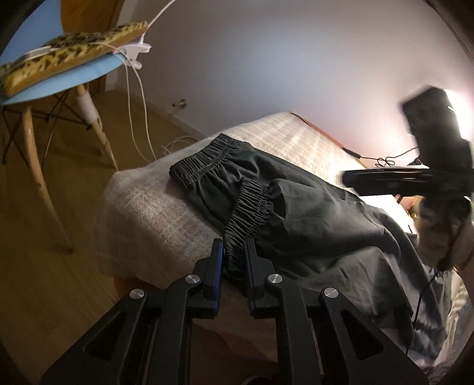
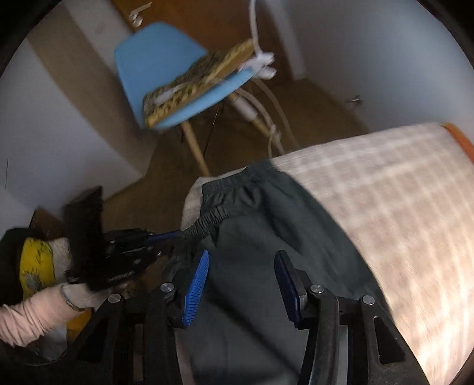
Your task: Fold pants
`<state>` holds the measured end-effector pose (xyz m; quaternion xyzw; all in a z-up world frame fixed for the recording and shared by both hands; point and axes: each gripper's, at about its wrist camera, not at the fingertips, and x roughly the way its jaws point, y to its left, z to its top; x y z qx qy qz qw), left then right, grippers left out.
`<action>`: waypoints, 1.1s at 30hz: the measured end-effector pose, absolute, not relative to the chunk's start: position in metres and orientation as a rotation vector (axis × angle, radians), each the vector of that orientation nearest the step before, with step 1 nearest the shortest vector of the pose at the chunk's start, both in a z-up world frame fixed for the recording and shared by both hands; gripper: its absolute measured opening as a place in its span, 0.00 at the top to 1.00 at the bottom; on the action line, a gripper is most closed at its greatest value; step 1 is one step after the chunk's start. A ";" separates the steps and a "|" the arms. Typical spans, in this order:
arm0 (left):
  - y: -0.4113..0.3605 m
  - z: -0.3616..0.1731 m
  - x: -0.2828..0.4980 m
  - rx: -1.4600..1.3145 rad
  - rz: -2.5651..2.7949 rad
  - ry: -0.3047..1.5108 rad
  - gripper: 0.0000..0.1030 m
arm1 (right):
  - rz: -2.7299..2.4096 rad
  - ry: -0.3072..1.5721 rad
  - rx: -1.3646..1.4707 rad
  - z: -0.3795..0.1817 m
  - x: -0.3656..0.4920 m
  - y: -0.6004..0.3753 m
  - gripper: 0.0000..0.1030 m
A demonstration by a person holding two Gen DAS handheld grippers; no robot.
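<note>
My left tool point(image 1: 233, 251) was clamped on an elastic cuff point(image 1: 247, 214) of the dark pants point(image 1: 311, 213), which lay on the bed point(image 1: 154, 207) at mid-frame. My right tool point(image 2: 241, 262) hung wide open above them, gripping nothing.

A dim room with a wooden floor point(image 1: 44, 237) and plain white walls point(image 1: 251, 59). A blue chair point(image 2: 154, 59) with pale wooden legs stands on the floor, and everything else is placed around it. On its seat lies a cushion point(image 1: 68, 53) patterned in yellow and dark spots. A white clip point(image 1: 133, 51) grips the seat's front edge, and white cables point(image 1: 139, 97) hang from it to the floor. Behind the chair is a wooden door point(image 2: 207, 17). Near the chair's legs begins a bed point(image 2: 385, 207) covered in a pale checked blanket. A bright light point(image 1: 457, 112) glows at the far end of the bed, well away from the chair.
</note>
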<state>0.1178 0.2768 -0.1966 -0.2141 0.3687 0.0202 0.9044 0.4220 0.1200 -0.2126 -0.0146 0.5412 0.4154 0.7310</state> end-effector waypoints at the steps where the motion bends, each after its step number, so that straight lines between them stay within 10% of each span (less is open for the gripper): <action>1: 0.275 -0.196 0.117 -0.427 0.040 0.757 0.89 | 0.926 1.205 -0.048 -0.221 0.426 0.131 0.53; 10: 0.260 -0.190 0.115 -0.271 0.036 0.721 0.90 | 0.954 1.322 -0.055 -0.272 0.452 0.162 0.45; 16: 0.257 -0.180 0.120 -0.186 0.041 0.691 0.91 | 1.030 1.336 -0.109 -0.267 0.433 0.167 0.94; 25: 0.271 -0.160 0.149 -0.109 0.045 0.653 0.92 | 0.940 1.143 -0.085 -0.203 0.445 0.154 1.00; 27: 0.272 -0.162 0.149 -0.095 0.045 0.656 0.92 | 0.968 1.164 -0.027 -0.206 0.455 0.151 0.93; 29: 0.270 -0.168 0.147 -0.067 0.046 0.668 0.92 | 0.926 1.191 -0.041 -0.215 0.457 0.145 0.45; 33: 0.275 -0.191 0.144 -0.084 0.055 0.723 0.92 | 0.909 1.251 -0.070 -0.249 0.460 0.142 0.50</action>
